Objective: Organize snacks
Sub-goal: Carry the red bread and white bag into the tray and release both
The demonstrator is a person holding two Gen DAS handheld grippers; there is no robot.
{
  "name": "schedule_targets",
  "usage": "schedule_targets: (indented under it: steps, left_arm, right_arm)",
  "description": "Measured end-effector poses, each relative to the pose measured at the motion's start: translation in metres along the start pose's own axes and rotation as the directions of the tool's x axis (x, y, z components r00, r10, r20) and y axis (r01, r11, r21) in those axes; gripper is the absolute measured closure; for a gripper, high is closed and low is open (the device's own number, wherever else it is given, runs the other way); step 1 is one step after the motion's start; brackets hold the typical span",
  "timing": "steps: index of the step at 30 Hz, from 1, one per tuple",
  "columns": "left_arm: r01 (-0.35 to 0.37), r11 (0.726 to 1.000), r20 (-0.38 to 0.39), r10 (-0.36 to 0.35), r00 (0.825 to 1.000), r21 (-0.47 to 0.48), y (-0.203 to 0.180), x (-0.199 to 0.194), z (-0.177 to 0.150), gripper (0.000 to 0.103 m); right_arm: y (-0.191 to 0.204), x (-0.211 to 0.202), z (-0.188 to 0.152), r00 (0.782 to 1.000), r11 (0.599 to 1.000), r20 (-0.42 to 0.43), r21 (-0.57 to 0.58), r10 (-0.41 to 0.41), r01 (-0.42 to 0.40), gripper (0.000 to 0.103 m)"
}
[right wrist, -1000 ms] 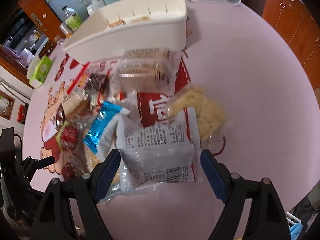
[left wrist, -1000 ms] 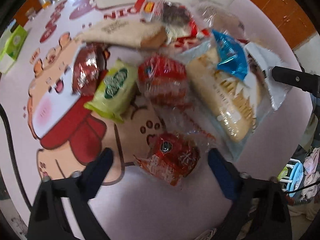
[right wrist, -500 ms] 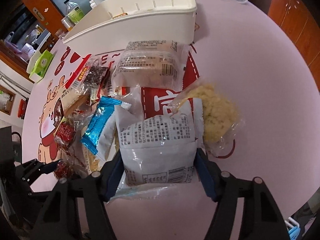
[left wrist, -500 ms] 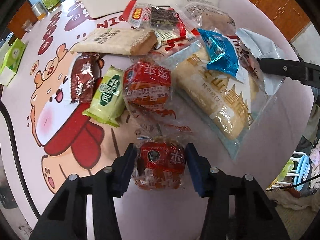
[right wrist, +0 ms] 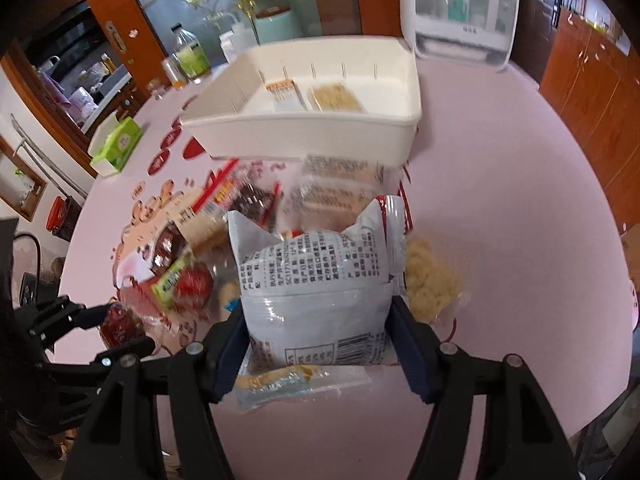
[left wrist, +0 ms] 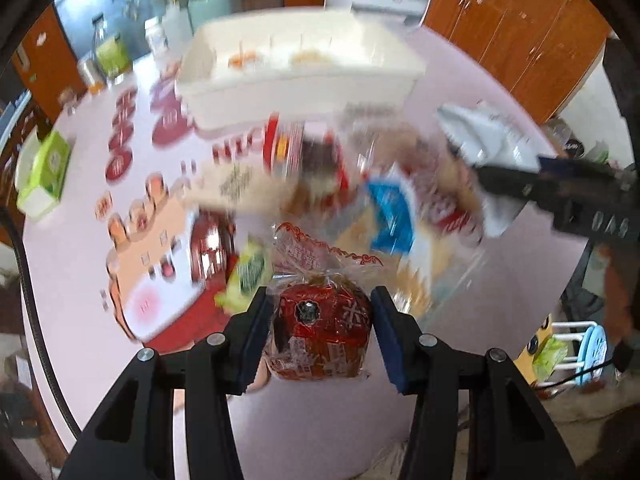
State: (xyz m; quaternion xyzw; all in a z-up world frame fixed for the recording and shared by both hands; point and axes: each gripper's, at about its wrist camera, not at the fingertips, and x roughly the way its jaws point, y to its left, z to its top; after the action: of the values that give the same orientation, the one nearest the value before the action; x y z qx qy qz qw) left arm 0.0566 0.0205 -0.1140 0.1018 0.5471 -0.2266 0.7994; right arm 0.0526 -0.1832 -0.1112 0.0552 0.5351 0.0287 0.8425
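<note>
My left gripper (left wrist: 318, 332) is shut on a red snack pack in clear wrap (left wrist: 320, 332), lifted off the pink table. In the right wrist view my right gripper (right wrist: 318, 344) is shut on a grey-white snack bag (right wrist: 316, 292) with printed text, also raised. A pile of other snacks (right wrist: 240, 216) lies on the cartoon mat below. Behind the pile stands the white storage bin (right wrist: 312, 136), with two packs (right wrist: 316, 96) inside. The left gripper with its red pack (right wrist: 116, 320) shows at the lower left of the right wrist view.
A green tissue box (right wrist: 118, 144) sits at the table's left edge, with bottles and jars (right wrist: 192, 60) behind it. A white appliance (right wrist: 464, 12) stands beyond the bin. A yellow crumbly snack bag (right wrist: 430, 280) lies right of my right gripper. Wooden cabinets line the right side.
Both grippers closed on their packs, the left on the red one and the right on the grey-white bag, and then lifted them up off the table.
</note>
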Motion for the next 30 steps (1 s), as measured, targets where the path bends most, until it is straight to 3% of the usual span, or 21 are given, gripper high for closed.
schedule_targets:
  steps: [8,16,21,26,30]
  left_arm:
    - [-0.014,0.999,0.16,0.009,0.987,0.029,0.002,-0.04,0.085,0.054]
    - [-0.07,0.997,0.301,0.056,0.952,0.038,0.001,-0.072,0.17,0.054]
    - [-0.099,0.995,0.34,0.093,0.936,0.0,0.01,-0.072,0.213,0.054]
    - [-0.086,0.994,0.317,0.101,0.943,-0.06,0.028,-0.053,0.245,0.054]
    - [-0.095,0.991,0.297,0.118,0.948,-0.09,0.038,-0.033,0.258,0.054]
  right_arm:
    - [0.008,-0.044,0.041,0.988,0.999,0.151,-0.021,-0.026,0.03,0.036]
    - [0.006,-0.104,0.111,0.946,0.996,0.315,-0.018,-0.081,0.091,0.036]
    - [-0.004,-0.12,0.155,0.929,0.994,0.354,0.008,-0.108,0.112,0.036]
    - [-0.019,-0.111,0.192,0.934,0.994,0.342,0.044,-0.108,0.099,0.035]
    - [-0.024,-0.094,0.202,0.94,0.993,0.322,0.038,-0.115,0.108,0.035]
